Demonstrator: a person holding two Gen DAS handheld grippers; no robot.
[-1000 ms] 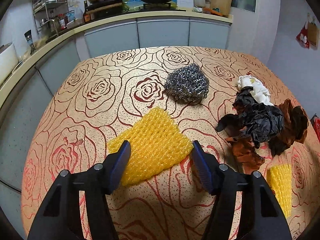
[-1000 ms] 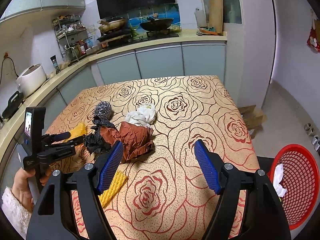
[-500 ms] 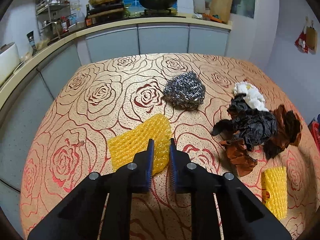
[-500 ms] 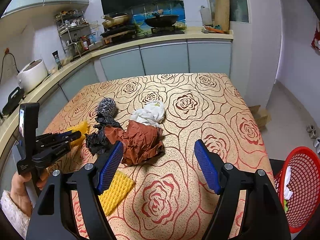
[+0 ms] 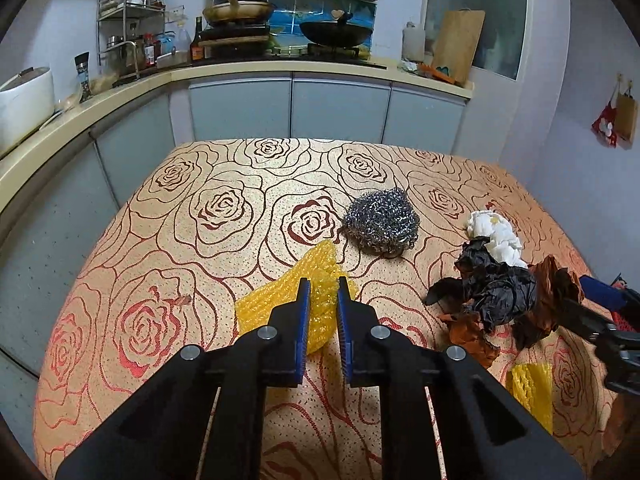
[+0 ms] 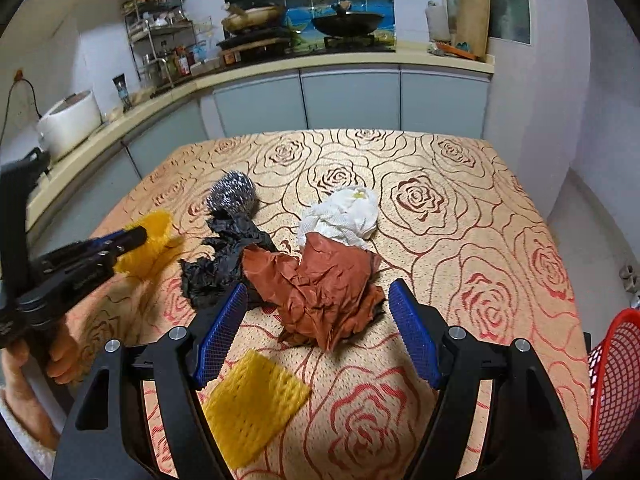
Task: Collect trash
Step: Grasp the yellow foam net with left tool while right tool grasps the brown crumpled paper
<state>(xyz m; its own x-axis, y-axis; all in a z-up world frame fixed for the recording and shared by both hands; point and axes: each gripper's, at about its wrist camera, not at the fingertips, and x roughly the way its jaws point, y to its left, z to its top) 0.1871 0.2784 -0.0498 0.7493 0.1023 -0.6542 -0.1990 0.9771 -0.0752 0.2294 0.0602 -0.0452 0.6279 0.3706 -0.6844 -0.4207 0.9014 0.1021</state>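
Observation:
My left gripper (image 5: pixel 321 285) is shut on a yellow foam net (image 5: pixel 280 300) and holds it above the rose-patterned table (image 5: pixel 224 208); it also shows in the right wrist view (image 6: pixel 136 237) with the net (image 6: pixel 152 244) hanging from it. My right gripper (image 6: pixel 316 294) is open, its jaws either side of a crumpled brown paper (image 6: pixel 324 292). A black plastic bag (image 6: pixel 224 260), a white tissue wad (image 6: pixel 344 216), a steel scourer (image 6: pixel 232 196) and a second yellow foam net (image 6: pixel 248 400) lie on the table.
A red mesh basket (image 6: pixel 616 388) stands off the table's right edge. Kitchen counters (image 5: pixel 280 70) with pans run behind the table. The person's left hand (image 6: pixel 60 356) is at the lower left of the right wrist view.
My left gripper has shut on the yellow foam net and lifted it off the table. My right gripper has moved forward and now brackets the brown paper.

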